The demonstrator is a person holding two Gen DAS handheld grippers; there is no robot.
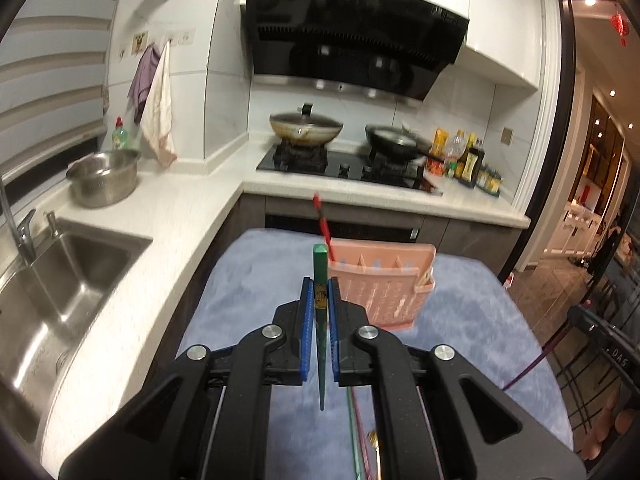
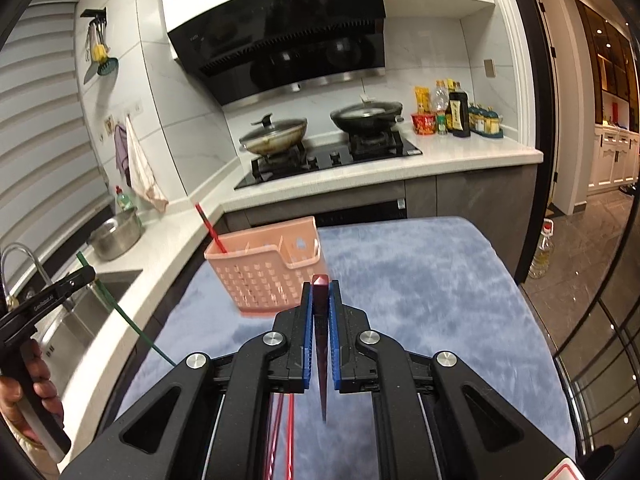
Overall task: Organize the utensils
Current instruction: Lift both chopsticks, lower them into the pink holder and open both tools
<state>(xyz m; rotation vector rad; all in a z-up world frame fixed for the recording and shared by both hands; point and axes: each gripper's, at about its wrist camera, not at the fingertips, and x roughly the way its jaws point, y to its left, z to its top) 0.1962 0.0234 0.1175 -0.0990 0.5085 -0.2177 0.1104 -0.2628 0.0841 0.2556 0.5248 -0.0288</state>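
In a home kitchen, above a desk [image 1: 248, 280] draped in blue-grey plush cloth, a green chopstick [image 1: 320, 280] stands pinched between the blue pads of the left hand-held gripper [image 1: 320, 300], while a dark red chopstick [image 2: 321, 320] is clamped the same way in the right hand-held gripper [image 2: 321, 304]. Both point toward a pink slotted utensil basket [image 2: 264, 272] at the desk's far edge, where one red chopstick [image 2: 210, 228] already leans in the left compartment. More chopsticks lie on the cloth beneath the grippers. A person's hand [image 2: 24, 396] grips the left tool's handle. Beyond, a steel sink [image 1: 60, 280], a metal pot [image 1: 104, 178] and two pans on the stove line the counter.
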